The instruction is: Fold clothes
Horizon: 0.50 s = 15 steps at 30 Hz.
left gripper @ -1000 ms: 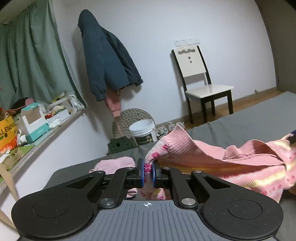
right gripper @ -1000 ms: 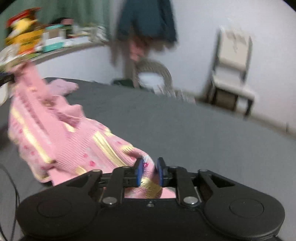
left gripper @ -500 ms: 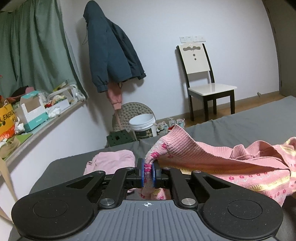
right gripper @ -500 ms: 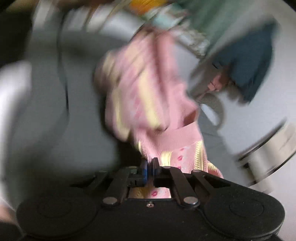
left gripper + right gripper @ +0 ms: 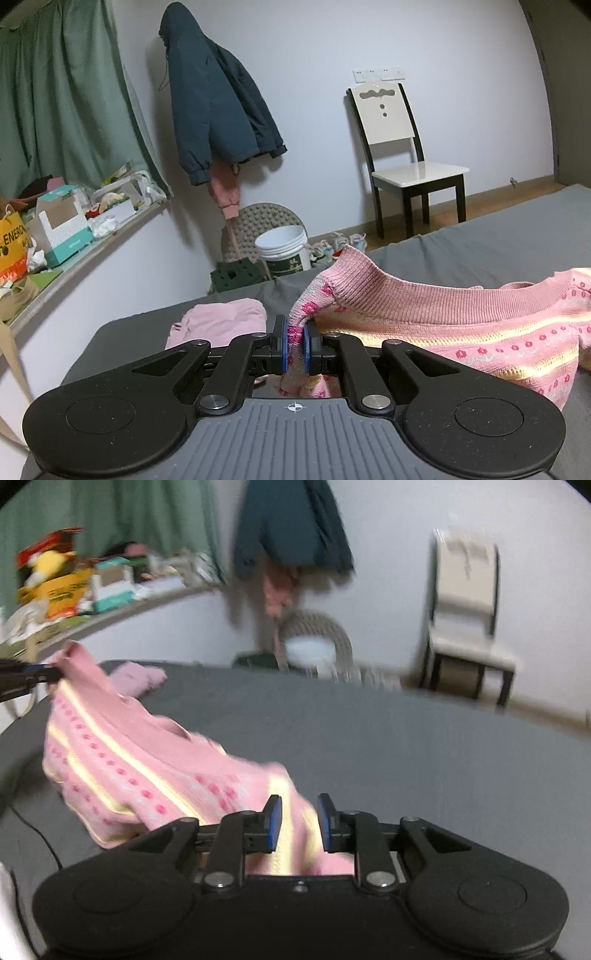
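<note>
Released since a moment ago, the pink sweater [image 5: 147, 771] lies between the right claw's [image 5: 299, 821] wide jaws; left claw [image 5: 295, 345] pinches its shoulder.

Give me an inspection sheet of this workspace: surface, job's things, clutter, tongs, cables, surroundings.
Surface: grey bed sheet, mostly bare.
Job's things: pink patterned sweater draped on the sheet, one end lifted; small plain pink garment lying beyond it.
Clutter: boxes and a yellow bag on the window ledge.
Tongs: left tongs shut on a corner of the sweater; right tongs open, sweater fabric lying between the fingers.
Cables: thin black cable on the sheet's near left edge.
Surroundings: dark jacket hung on the wall, white chair, white bucket, green curtain.
</note>
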Motion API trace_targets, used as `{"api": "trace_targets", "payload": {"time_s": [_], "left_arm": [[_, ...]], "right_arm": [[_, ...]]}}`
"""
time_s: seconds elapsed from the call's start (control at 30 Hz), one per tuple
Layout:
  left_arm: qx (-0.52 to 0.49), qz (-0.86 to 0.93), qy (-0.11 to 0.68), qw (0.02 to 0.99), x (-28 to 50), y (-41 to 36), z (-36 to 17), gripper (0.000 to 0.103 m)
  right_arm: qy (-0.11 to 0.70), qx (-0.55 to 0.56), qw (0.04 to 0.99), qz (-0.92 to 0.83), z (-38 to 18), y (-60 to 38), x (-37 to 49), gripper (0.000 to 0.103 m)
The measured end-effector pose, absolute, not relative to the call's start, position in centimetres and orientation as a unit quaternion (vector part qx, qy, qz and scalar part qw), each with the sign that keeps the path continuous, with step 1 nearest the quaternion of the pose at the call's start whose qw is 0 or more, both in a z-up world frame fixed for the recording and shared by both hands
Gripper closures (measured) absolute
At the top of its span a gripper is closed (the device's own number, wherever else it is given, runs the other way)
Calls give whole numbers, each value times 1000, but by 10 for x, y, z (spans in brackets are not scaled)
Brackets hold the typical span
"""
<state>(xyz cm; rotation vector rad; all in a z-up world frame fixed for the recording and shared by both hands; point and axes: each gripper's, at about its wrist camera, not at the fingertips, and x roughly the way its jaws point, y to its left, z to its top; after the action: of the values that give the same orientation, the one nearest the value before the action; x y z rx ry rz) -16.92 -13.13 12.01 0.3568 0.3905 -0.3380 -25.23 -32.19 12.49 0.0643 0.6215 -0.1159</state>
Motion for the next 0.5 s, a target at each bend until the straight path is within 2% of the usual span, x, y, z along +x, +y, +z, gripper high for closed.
{"api": "trace_targets", "payload": {"time_s": [0.13, 0.3, 0.4, 0.5], "left_arm": [[168, -166, 192, 953, -170, -130, 122, 96], [173, -164, 188, 953, -172, -132, 123, 96], [178, -164, 187, 952, -172, -132, 123, 96], [175, -165, 187, 953, -172, -130, 124, 96]], "right_arm": [[304, -29, 952, 7, 117, -289, -242, 82], [333, -144, 931, -45, 91, -258, -226, 82], [339, -141, 929, -47, 87, -257, -221, 94], [322, -130, 937, -36, 91, -253, -225, 96]]}}
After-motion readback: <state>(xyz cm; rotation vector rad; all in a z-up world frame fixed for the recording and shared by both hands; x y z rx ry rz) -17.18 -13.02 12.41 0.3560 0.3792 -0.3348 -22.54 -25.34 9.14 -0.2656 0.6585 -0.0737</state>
